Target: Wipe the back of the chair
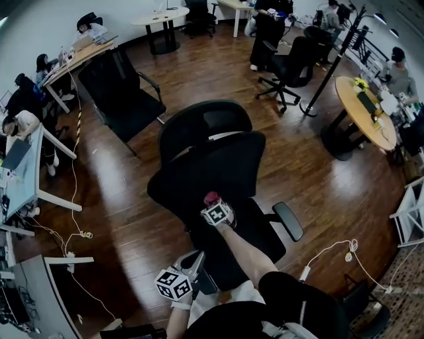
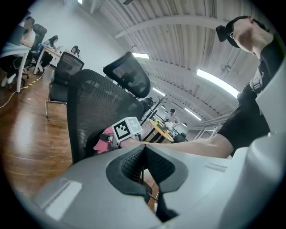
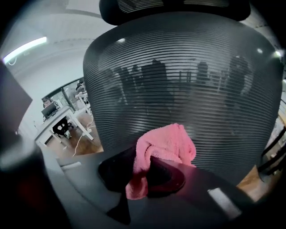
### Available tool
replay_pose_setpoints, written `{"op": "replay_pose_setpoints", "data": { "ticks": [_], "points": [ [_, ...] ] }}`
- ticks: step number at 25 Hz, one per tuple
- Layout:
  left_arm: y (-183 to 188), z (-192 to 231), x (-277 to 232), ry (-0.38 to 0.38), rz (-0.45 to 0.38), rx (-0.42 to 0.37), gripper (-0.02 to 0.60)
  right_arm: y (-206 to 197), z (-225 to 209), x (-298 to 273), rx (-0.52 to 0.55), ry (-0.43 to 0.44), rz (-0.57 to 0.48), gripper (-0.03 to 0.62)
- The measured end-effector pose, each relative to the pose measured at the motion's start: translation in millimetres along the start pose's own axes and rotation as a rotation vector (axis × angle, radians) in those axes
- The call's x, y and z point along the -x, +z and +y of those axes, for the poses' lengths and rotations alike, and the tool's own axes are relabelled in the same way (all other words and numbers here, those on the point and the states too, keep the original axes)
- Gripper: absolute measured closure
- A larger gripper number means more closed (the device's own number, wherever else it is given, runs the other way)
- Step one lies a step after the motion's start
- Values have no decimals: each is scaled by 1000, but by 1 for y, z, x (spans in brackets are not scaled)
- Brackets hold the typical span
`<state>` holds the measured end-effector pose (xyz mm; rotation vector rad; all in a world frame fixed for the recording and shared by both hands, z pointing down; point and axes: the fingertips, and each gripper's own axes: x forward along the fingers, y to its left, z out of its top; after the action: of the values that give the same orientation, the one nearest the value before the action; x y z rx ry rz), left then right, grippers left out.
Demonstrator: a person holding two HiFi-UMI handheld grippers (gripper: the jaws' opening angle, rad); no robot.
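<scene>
The right gripper (image 3: pixel 147 176) pinches a pink cloth (image 3: pixel 166 145), and the cloth's bunched end lies against the mesh back of the black chair (image 3: pixel 178 76). In the head view the cloth sits at 6 o'clock on that back, near its lower edge. The left gripper (image 2: pixel 143 163), its jaws pressed together on nothing, hangs at 7 o'clock from the cloth, nearer the person.

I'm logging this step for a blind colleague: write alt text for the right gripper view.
The right tongs are clamped on a pink cloth, held up to the black mesh chair back that fills most of the view. The headrest shows at the top, and a white desk stands far left.
</scene>
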<state>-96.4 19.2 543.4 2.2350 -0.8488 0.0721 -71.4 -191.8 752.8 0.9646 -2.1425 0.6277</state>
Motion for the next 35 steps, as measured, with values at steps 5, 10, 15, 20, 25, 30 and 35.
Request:
{"op": "replay_pose_setpoints", "data": {
  "ticks": [5, 10, 15, 20, 25, 30, 35],
  "points": [
    [5, 11, 15, 8, -3, -11, 589, 11, 75, -16, 97, 105, 3, 549],
    [19, 24, 29, 30, -18, -11, 591, 19, 122, -29, 185, 166, 18, 549],
    [16, 29, 34, 46, -13, 9, 591, 9, 176, -33, 253, 330, 42, 549],
    [13, 28, 23, 40, 9, 9, 590, -13, 223, -34, 425, 523, 71, 549],
    [12, 22, 9, 46, 25, 10, 589, -9, 151, -41, 277, 375, 38, 549],
    [6, 8, -12, 38, 62, 8, 589, -13, 95, -30, 310, 329, 42, 545],
    [3, -8, -40, 26, 90, -6, 589, -24, 28, -13, 246, 257, 33, 545]
  ]
}}
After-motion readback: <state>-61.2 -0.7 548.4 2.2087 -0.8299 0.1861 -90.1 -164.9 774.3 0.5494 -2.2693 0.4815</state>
